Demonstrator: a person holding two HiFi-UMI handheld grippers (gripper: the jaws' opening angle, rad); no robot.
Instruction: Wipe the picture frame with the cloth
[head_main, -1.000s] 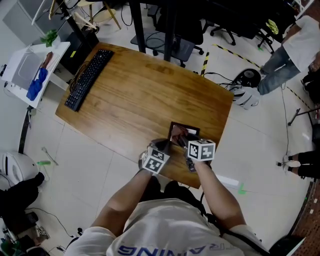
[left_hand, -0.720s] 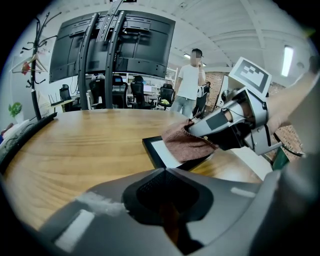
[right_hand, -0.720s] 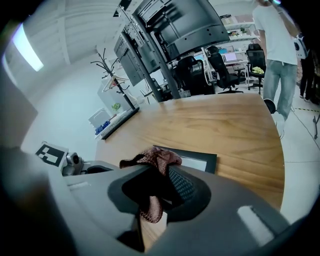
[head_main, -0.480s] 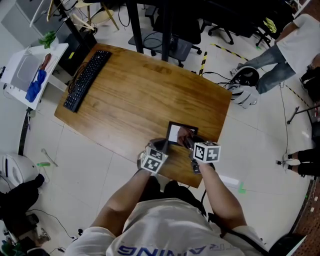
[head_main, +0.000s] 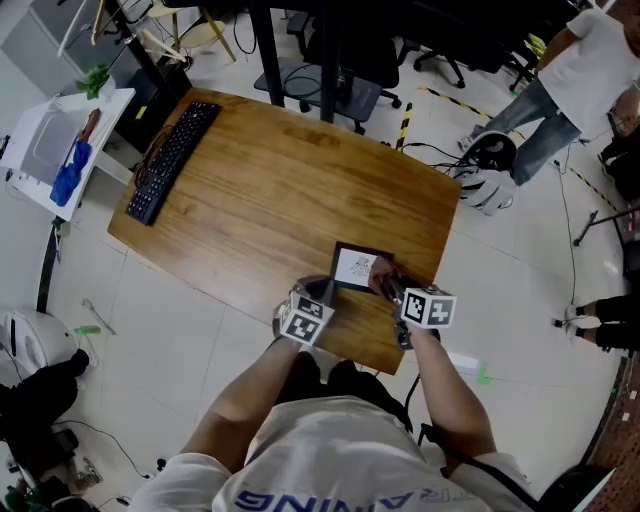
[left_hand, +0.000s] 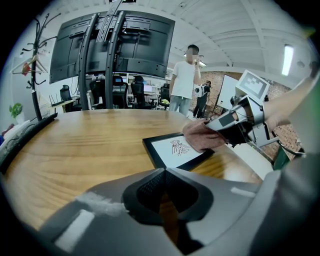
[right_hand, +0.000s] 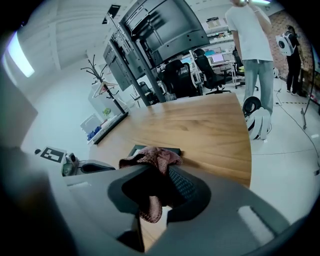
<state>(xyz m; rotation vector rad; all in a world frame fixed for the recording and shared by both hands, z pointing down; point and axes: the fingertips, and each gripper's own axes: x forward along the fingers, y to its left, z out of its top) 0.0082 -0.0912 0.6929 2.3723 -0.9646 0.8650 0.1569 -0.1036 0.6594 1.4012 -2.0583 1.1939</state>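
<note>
Picture frame (head_main: 355, 266) lies flat on the wooden table (head_main: 250, 190), close to the edge nearest us and toward the table's right end. It has a black border, and its white sheet faces up with a small dark drawing on it. We hold the cloth (head_main: 380, 272), a pinkish rag, in the right gripper (head_main: 386, 284), whose jaws are clamped on it. In the right gripper view the cloth (right_hand: 152, 159) bunches above the closed tips of the right gripper (right_hand: 154, 186) and hangs down between them, and the frame (right_hand: 137, 148) shows just behind it. From the left gripper view the cloth (left_hand: 199, 138) sits pressed on the right side of the frame (left_hand: 172, 151), covering that edge, with the right gripper (left_hand: 234, 125) behind it. Our left gripper (head_main: 316, 292) rests at the table's near edge, close to the frame's near left corner; its jaws (left_hand: 164, 172) are drawn together and hold nothing. A black keyboard (head_main: 178, 158) lies at the table's far left, well apart from the frame.
</note>
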